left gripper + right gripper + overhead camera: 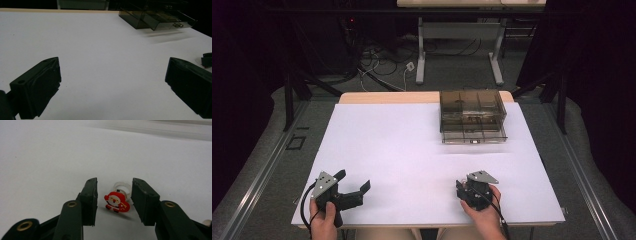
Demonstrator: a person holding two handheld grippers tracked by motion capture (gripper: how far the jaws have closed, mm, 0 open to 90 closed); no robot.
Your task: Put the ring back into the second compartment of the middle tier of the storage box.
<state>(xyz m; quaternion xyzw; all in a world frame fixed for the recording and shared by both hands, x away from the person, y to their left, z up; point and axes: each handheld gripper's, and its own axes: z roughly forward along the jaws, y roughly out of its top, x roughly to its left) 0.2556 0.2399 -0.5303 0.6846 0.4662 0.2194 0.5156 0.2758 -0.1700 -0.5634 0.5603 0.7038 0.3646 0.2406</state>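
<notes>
Santa ring (117,202) sits between the right gripper (114,195) jaws, not yet clamped, near the table's (412,150) front edge.
Smoky drawer box (472,116) at the far edge, bottom drawer pulled out; left gripper (112,82) spread wide over bare tabletop.

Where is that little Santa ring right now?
In the right gripper view the Santa ring lies on the white table between the right gripper's fingers, near the table's front right, untouched.

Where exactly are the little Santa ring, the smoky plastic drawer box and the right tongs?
Santa ring (115,201), right gripper view: on the red Santa figure.
Drawer box (472,106), high view: on its tinted top.
Right tongs (114,195), right gripper view: midway between the tips, either side of the ring.
</notes>
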